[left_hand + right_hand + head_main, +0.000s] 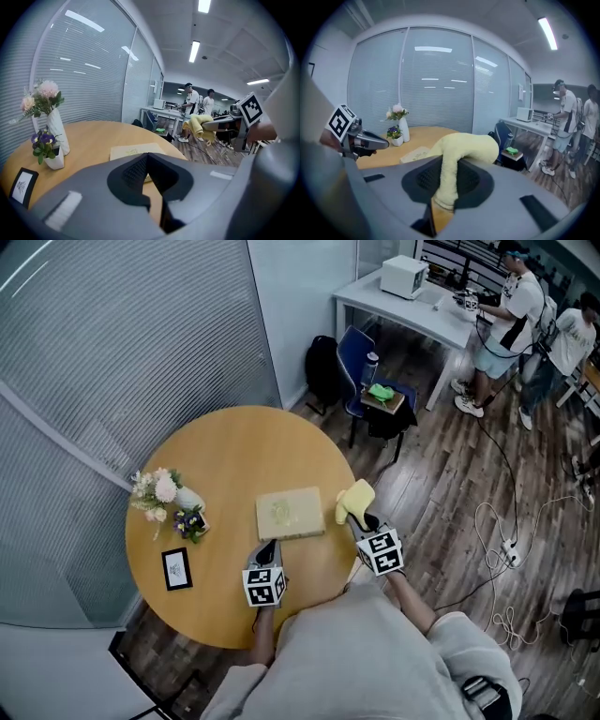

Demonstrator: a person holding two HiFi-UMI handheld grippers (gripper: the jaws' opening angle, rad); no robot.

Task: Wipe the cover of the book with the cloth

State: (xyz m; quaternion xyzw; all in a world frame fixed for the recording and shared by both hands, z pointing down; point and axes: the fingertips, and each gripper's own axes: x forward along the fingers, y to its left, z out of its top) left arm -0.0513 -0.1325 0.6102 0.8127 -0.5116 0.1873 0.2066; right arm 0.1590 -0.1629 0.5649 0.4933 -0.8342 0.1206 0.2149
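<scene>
A pale tan book (291, 513) lies flat on the round wooden table (225, 456), also seen as the book (136, 151) in the left gripper view. My right gripper (361, 517) is shut on a yellow cloth (354, 500), held just off the book's right edge at the table rim; the cloth (461, 154) droops over the jaws. My left gripper (266, 552) hovers just in front of the book's near edge, jaws shut with nothing in them. In the right gripper view the left gripper (370, 139) shows at left.
A white vase of pink flowers (161, 491), a small pot of purple flowers (190, 523) and a black-framed card (176, 568) stand at the table's left. A blue chair (370, 390) with bags stands behind. Two people (511, 310) stand by a white desk (403, 306). Cables (502, 549) lie on the floor.
</scene>
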